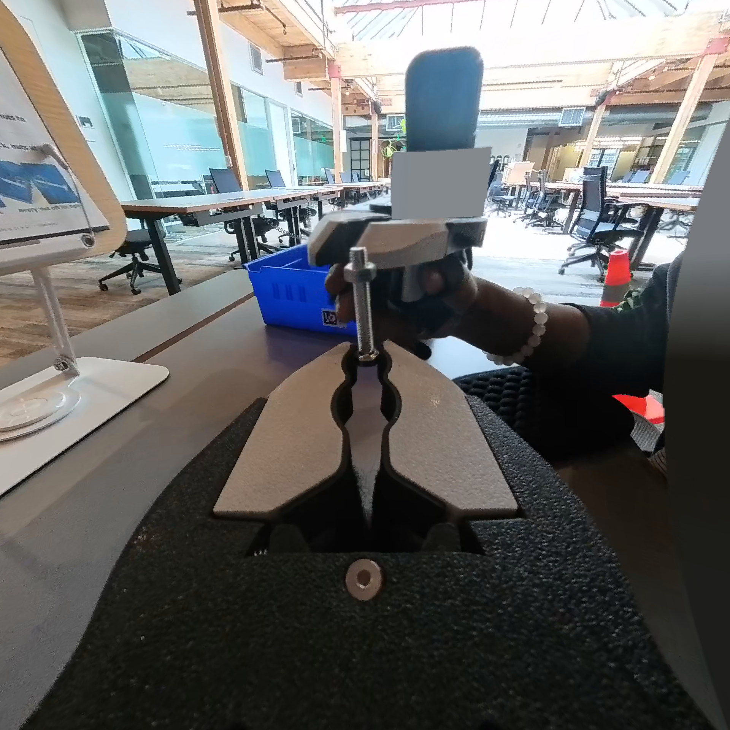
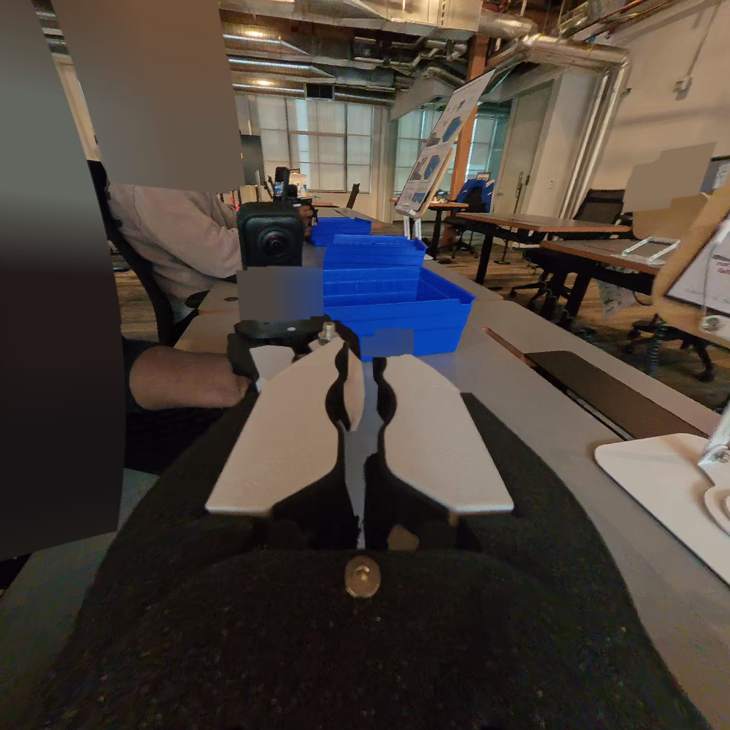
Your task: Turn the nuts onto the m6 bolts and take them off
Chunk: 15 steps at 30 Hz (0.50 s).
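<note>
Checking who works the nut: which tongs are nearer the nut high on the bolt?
Right tongs, at the nut. Left tongs clamp the bolt head, below.

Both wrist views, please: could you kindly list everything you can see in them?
bolt: one, silver, upright, head between the left gripper's fingertips
nut: one, silver, near the bolt's top
bins: several, blue, in a row on the table
table: one, grey-brown
sign stand: one, wood-backed, white base, on the table
cone: one, orange, floor
chairs: many, black, background
seated person: one, beyond the bins
bracelet: one, white beads, right wrist
left gripper: closed on the bolt head
right gripper: fingers apart, beside the nut
</note>
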### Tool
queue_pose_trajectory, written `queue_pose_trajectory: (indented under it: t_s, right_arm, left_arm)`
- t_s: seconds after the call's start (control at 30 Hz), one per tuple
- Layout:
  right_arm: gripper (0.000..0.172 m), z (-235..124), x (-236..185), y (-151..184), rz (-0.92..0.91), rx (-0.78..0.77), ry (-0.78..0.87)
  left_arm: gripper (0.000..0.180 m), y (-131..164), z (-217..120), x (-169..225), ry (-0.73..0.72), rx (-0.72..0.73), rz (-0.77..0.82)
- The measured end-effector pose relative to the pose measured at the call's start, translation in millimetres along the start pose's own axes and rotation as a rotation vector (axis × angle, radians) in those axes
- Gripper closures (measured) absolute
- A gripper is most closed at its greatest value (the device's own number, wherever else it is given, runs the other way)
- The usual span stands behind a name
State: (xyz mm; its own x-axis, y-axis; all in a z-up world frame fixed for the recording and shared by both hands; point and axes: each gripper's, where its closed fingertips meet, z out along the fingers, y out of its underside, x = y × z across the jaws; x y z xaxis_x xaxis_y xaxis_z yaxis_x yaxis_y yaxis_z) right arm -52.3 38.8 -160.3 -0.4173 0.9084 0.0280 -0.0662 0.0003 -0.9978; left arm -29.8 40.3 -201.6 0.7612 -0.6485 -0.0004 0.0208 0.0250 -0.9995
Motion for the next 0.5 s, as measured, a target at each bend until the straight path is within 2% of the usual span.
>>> queue_pose_trajectory:
  t_s: [0.13, 0.23, 0.3, 0.37, 0.5]
  right_arm:
    - [0.162, -3.0, -1.1, -4.5, 0.002, 0.024, -0.014]
    - [0.14, 4.2, -9.8, 0.8, -0.005, -0.006, -0.045]
    - [0.134, 7.4, -11.3, 3.4, -0.003, -0.019, -0.044]
    - [0.138, 7.1, -8.8, 2.4, -0.001, -0.011, -0.027]
    - [0.164, -1.4, 1.2, -1.7, -0.023, 0.008, 0.011]
  left_arm:
    - [0.171, -0.3, -0.3, -0.9, -0.006, -0.001, 0.003]
    - [0.171, 0.8, 0.0, -1.0, -0.007, -0.005, 0.004]
    - [0.171, 0.8, 0.4, -0.5, -0.006, -0.006, 0.006]
    - [0.171, 1.1, 0.7, 0.2, -0.005, -0.008, 0.011]
    - [0.171, -0.7, -0.9, -1.6, -0.009, 0.003, 0.004]
